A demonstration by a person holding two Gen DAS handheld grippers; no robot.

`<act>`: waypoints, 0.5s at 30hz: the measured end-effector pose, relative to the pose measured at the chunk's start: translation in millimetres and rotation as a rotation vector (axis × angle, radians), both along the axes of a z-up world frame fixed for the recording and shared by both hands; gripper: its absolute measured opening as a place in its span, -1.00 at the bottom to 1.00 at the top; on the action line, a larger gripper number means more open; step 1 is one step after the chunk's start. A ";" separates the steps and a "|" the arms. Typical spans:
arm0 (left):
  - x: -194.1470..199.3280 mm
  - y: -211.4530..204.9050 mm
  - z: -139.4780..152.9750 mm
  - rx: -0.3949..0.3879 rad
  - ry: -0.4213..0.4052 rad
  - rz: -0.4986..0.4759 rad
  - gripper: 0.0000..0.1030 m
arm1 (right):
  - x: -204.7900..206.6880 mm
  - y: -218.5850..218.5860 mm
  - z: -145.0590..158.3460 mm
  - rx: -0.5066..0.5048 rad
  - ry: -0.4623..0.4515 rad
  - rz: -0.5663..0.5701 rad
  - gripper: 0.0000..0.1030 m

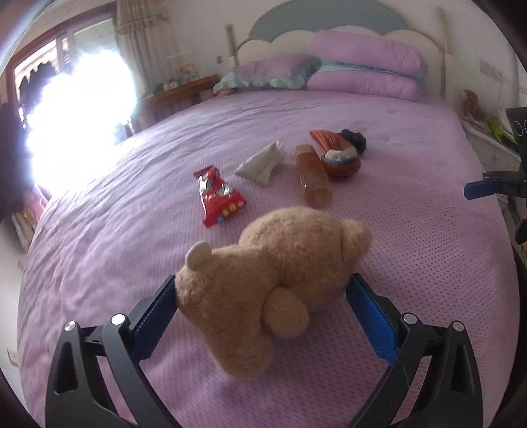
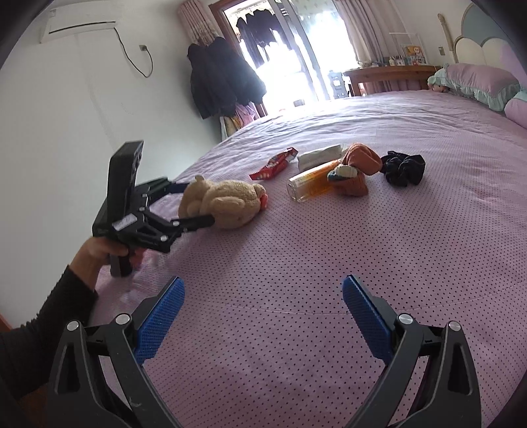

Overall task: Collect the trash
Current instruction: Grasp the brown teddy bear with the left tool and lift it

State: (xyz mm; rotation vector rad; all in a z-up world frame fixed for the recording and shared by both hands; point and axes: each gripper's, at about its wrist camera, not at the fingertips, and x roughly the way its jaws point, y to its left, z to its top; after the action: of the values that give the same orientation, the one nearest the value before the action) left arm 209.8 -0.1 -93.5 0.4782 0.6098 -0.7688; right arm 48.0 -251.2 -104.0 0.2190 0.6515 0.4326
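A tan teddy bear (image 1: 276, 273) lies on the purple bed (image 1: 428, 263). My left gripper (image 1: 262, 280) stands open around it, one blue pad against each side of its fur; the right wrist view shows the same gripper (image 2: 194, 205) straddling the bear (image 2: 227, 200), held by a hand. Beyond the bear lie a red snack wrapper (image 1: 219, 197), a crumpled white tissue (image 1: 263, 161), a clear orange bottle (image 1: 313, 177), an orange sock bundle (image 1: 339, 158) and a dark scrunchie (image 1: 354, 138). My right gripper (image 2: 263, 283) hovers open over bare sheet, nothing between its fingers.
Purple pillows (image 1: 365, 66) and a headboard (image 1: 329, 19) close off the far end of the bed. A wooden desk (image 2: 388, 74) stands by the bright balcony door (image 2: 296, 66). Dark coats (image 2: 224, 79) hang on the wall. A nightstand (image 1: 487, 145) sits to the right of the bed.
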 end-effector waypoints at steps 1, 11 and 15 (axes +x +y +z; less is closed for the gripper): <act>4.6 -0.8 0.3 -0.012 0.014 -0.012 0.93 | 0.1 -0.1 -0.4 0.001 0.003 0.002 0.81; 20.3 10.9 4.2 -0.082 0.066 -0.019 0.95 | -0.7 -1.8 2.9 0.010 0.006 0.017 0.81; 11.0 18.7 6.1 -0.087 0.096 -0.064 0.92 | -3.2 -2.9 5.2 0.002 0.007 0.019 0.81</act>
State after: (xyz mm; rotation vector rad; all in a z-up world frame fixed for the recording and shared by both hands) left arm 220.9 18.6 -87.4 0.3838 0.6498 -0.8792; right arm 44.8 -254.0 -98.8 0.2165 0.6602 0.4511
